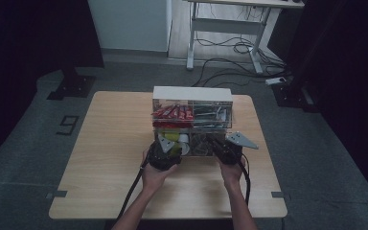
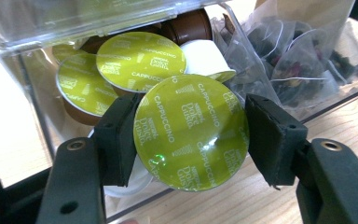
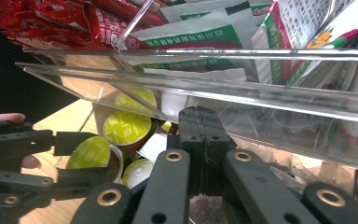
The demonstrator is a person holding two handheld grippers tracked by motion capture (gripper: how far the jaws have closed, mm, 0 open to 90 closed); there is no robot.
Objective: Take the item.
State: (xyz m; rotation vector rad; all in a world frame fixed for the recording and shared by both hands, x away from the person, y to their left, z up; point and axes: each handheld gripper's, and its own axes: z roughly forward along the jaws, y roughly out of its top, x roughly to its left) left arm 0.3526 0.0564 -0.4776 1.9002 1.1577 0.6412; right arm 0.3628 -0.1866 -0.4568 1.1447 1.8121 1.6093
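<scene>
My left gripper (image 2: 191, 140) is shut on a green-lidded Cappuccino capsule (image 2: 191, 133), which its pads hold by the rim just in front of the open lower drawer (image 2: 37, 93). More green, brown and white capsules (image 2: 140, 60) lie in that drawer. In the high view the left gripper (image 1: 165, 149) sits at the front left of the clear organizer (image 1: 191, 93) and the right gripper (image 1: 220, 146) at its front right. My right gripper (image 3: 199, 140) has its jaws pressed together against the drawer front. It also sees the held capsule (image 3: 89, 153).
Clear tea bags (image 2: 298, 60) fill the drawer's right half. Upstairs in the organizer lie red sachets (image 1: 172, 113) at the left and green-and-white packets (image 3: 205, 37) at the right. The wooden table (image 1: 110, 143) has bare room around. A desk and cables (image 1: 230, 48) stand behind.
</scene>
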